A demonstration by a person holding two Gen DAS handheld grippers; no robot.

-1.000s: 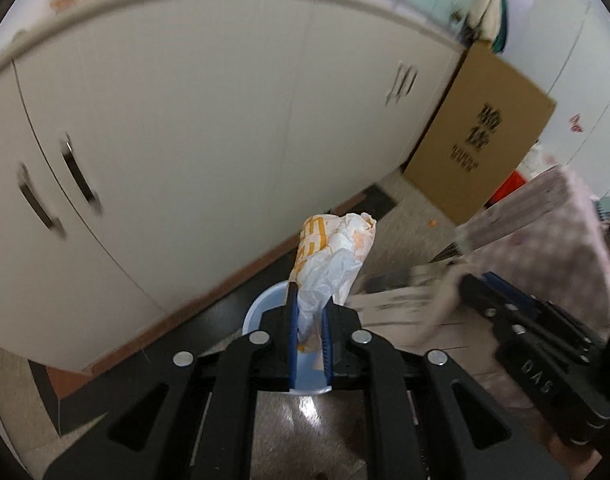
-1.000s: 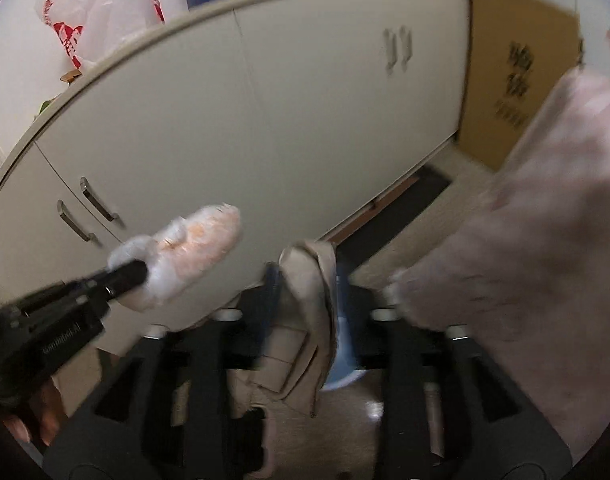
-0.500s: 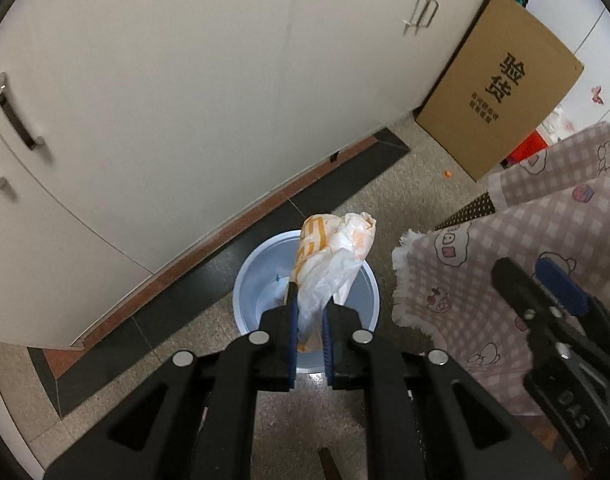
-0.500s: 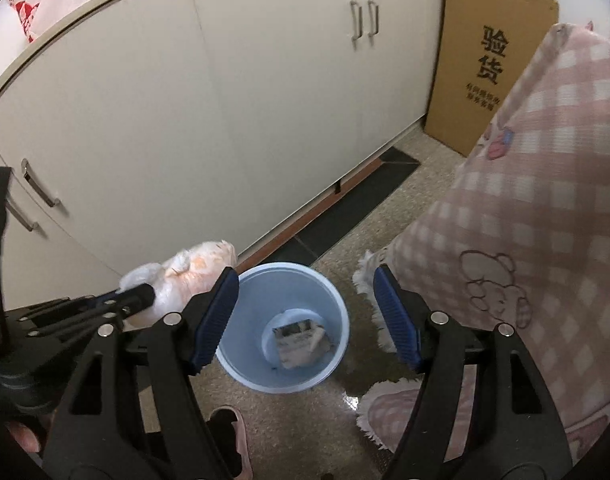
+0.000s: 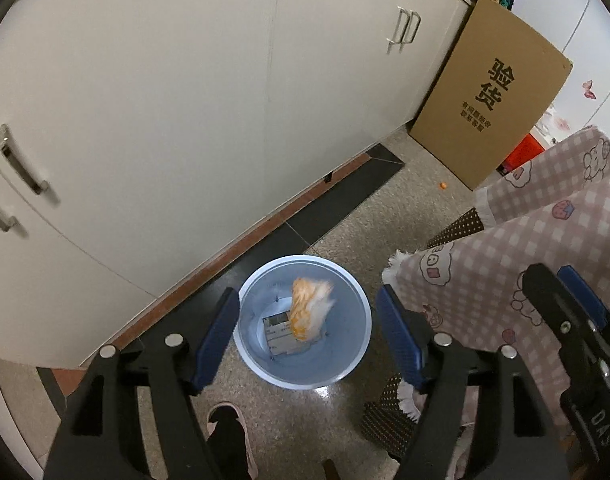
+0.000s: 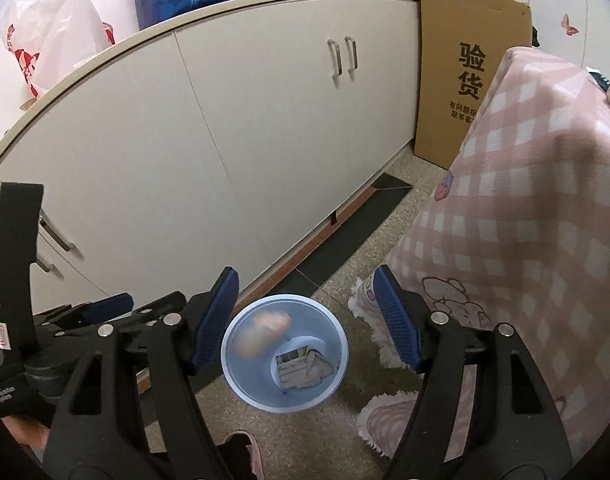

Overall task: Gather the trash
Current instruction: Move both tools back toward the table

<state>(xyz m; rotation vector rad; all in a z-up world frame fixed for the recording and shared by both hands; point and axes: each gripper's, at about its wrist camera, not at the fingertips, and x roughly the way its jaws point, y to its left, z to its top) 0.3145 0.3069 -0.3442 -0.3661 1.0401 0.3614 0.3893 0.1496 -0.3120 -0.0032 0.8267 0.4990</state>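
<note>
A light blue waste bin (image 5: 347, 368) stands on the floor by the white cupboards; it also shows in the right wrist view (image 6: 241, 376). A blurred orange-and-white wrapper (image 5: 309, 308) is falling into it, also seen in the right wrist view (image 6: 265, 330). A crumpled cardboard piece (image 6: 301, 366) lies at the bin's bottom. My left gripper (image 5: 307, 330) is open above the bin, empty. My right gripper (image 6: 305, 318) is open above the bin, empty.
White cupboards (image 5: 185, 100) run along the back. A brown cardboard box (image 5: 489, 92) leans at their far end. A pink checked cloth (image 6: 525, 220) hangs close on the right. A slipper (image 5: 229, 436) is on the floor in front of the bin.
My left gripper has opened and let go of the wrapper, which now drops into the bin. My right gripper dropped its cardboard into the bin earlier and stays open.
</note>
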